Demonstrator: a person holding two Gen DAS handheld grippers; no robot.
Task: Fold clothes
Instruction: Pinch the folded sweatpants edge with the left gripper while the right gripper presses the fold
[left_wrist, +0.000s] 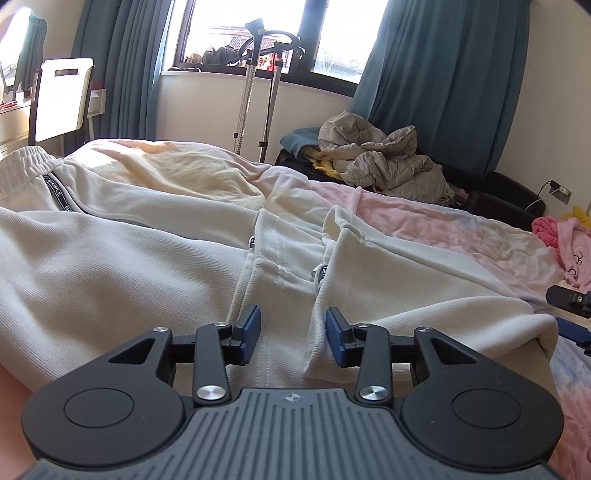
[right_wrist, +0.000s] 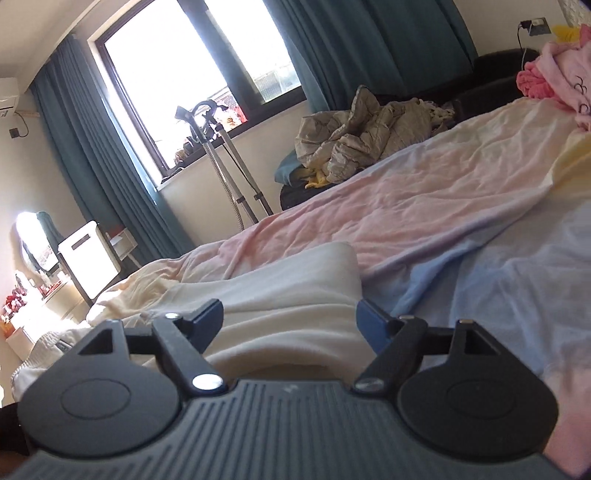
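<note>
1. Cream trousers (left_wrist: 110, 266) lie spread across the bed (left_wrist: 424, 221), filling centre frame, flat for folding;
2. Left gripper (left_wrist: 293, 334) spread, pinching nothing, cloth between its jaws;
3. Right gripper (right_wrist: 290, 325) spread wide over a fold.

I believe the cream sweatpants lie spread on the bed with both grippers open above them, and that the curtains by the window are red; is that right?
Not quite: the curtains are teal, not red, as the left wrist view shows. The rest holds: the cream sweatpants lie spread on the bed, with the left gripper and right gripper both open above them.
</note>
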